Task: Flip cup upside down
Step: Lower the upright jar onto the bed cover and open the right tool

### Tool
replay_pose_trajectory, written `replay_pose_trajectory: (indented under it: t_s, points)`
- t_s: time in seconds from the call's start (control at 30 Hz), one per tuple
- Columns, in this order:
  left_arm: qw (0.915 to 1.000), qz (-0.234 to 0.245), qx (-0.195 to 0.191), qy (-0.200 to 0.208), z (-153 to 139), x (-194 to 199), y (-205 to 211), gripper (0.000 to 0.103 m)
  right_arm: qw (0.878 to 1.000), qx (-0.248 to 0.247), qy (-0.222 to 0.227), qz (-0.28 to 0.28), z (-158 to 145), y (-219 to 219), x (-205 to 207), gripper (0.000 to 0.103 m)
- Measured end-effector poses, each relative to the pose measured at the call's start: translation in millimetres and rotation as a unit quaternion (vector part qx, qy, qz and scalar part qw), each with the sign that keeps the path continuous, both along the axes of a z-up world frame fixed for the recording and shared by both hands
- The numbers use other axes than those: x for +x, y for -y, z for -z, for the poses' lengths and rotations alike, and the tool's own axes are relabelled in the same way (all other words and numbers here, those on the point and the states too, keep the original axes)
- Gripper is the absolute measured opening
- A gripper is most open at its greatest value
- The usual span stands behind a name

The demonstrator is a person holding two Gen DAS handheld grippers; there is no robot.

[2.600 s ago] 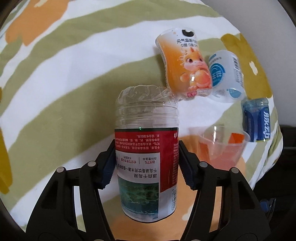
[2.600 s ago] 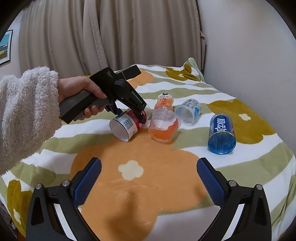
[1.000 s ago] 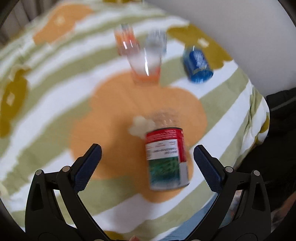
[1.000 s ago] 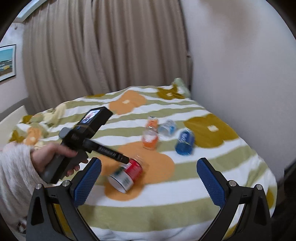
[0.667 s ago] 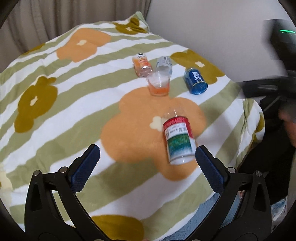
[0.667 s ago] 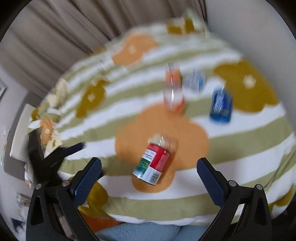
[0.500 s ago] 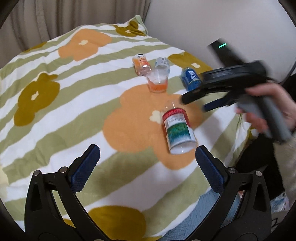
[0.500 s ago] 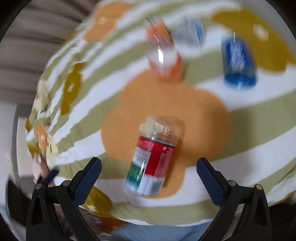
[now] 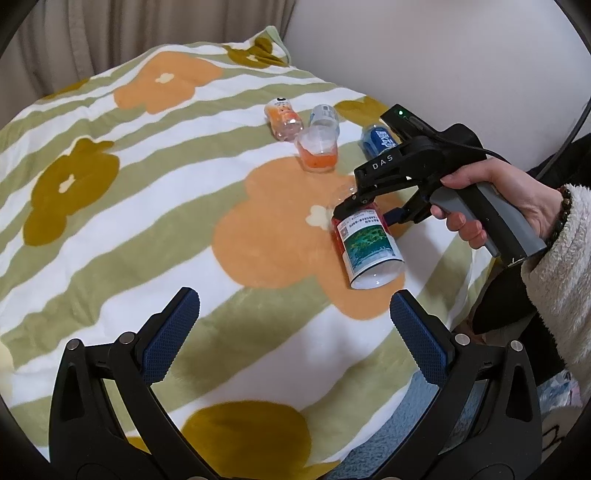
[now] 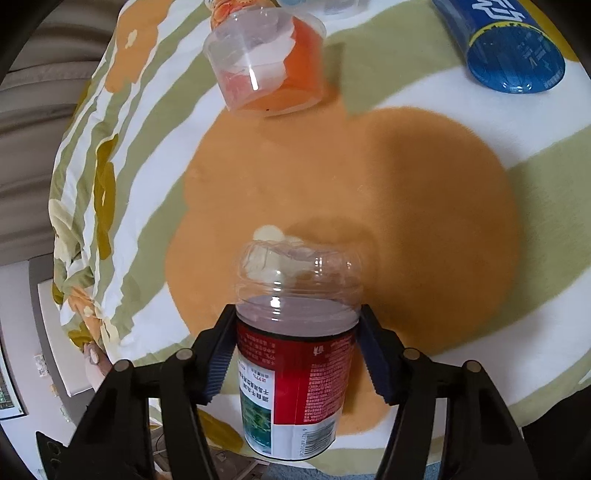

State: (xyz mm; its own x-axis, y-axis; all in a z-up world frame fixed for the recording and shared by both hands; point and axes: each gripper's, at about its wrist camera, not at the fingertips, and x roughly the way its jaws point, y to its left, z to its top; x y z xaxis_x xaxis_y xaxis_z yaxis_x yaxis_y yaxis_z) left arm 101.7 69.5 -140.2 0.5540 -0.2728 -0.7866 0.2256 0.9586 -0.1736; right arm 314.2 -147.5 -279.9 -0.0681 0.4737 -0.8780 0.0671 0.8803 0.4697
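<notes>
Left wrist view: the left gripper (image 9: 293,325) fills the bottom of the frame with its jaws spread wide and nothing between them, held back above the near edge of the blanket (image 9: 110,229). Right of centre, the cup (image 9: 365,245), a clear plastic one with a red and green label, lies on its side on an orange flower patch, its open mouth facing the lower right. The right gripper (image 9: 369,210) comes in from the right edge, held in the right hand (image 9: 491,195), and its fingers sit on either side of the cup's upper part. In the upper middle lie three other containers and a small clear cup with orange contents (image 9: 317,153). The blanket is striped green and white with orange and ochre flowers; a curtain (image 9: 92,33) hangs at the upper left and a plain wall (image 9: 443,55) takes the upper right.

Right wrist view: the jaws of the right gripper (image 10: 295,354) pinch the cup (image 10: 295,369) by its labelled wall, just below the clear ribbed base that points up the frame. The small cup (image 10: 266,70) sits at the top centre and a blue bottle (image 10: 509,51) at the upper right.

The step in hand looks like the grasp itself. Next the wrist probably has to lift and turn so that the mouth comes down flat on the soft blanket, where it could tip.
</notes>
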Motion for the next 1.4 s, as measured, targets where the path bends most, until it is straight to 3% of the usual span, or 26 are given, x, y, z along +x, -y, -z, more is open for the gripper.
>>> replay_pose_trajectory:
  t_s: [0.07,0.13,0.17,0.2,0.27,0.33,0.43,0.5,0.7,1.03,1.17,1.3,1.37,1.4]
  points:
    - [0.9999,-0.007,0.006,0.007,-1,-2,-1,0.103,0.998,0.029,0.055,0.009,-28,5,-5,0.058]
    - [0.9995,-0.018,0.015,0.021,-4,-7,-4,0.103,0.984,0.075,0.163,0.014,-71,13,-23,0.058]
    - [0.9991,-0.027,0.016,0.028,-6,-10,-5,0.103,0.971,0.076,0.225,0.011,-88,16,-36,0.058]
    - [0.9983,-0.043,0.017,0.037,-8,-13,-8,0.103,0.949,0.050,0.310,0.002,-104,16,-57,0.058]
    - [0.9968,-0.066,0.006,0.044,-9,-17,-13,0.103,0.912,0.017,0.410,-0.013,-107,12,-84,0.058]
    - [0.9954,-0.086,-0.012,0.042,-7,-20,-19,0.103,0.885,0.015,0.466,-0.022,-92,9,-100,0.058]
    - [0.9933,-0.101,-0.033,0.045,-7,-26,-25,0.103,0.855,-0.022,0.517,-0.032,-70,1,-109,0.058]
    - [0.9934,-0.102,-0.024,0.046,-7,-25,-25,0.103,0.845,-0.035,0.531,-0.042,-56,-5,-108,0.058]
    - [0.9936,-0.100,-0.001,0.052,-9,-18,-21,0.103,0.842,-0.057,0.530,-0.078,-33,-13,-101,0.058]
    - [0.9953,-0.082,0.000,0.051,-6,-8,-7,0.103,0.828,-0.085,0.539,-0.124,-37,-18,-133,0.058]
    - [0.9956,-0.078,-0.017,0.048,-6,-10,-2,0.103,0.828,-0.088,0.539,-0.125,-35,-19,-134,0.058]
    - [0.9957,-0.075,-0.008,0.053,-9,-16,3,0.103,0.826,-0.092,0.543,-0.117,-37,-19,-135,0.059]
    - [0.9956,-0.075,-0.006,0.056,-11,-18,4,0.103,0.827,-0.093,0.543,-0.113,-38,-19,-135,0.063]
    - [0.9955,-0.076,-0.008,0.057,-13,-19,4,0.103,0.827,-0.089,0.545,-0.108,-38,-18,-136,0.073]
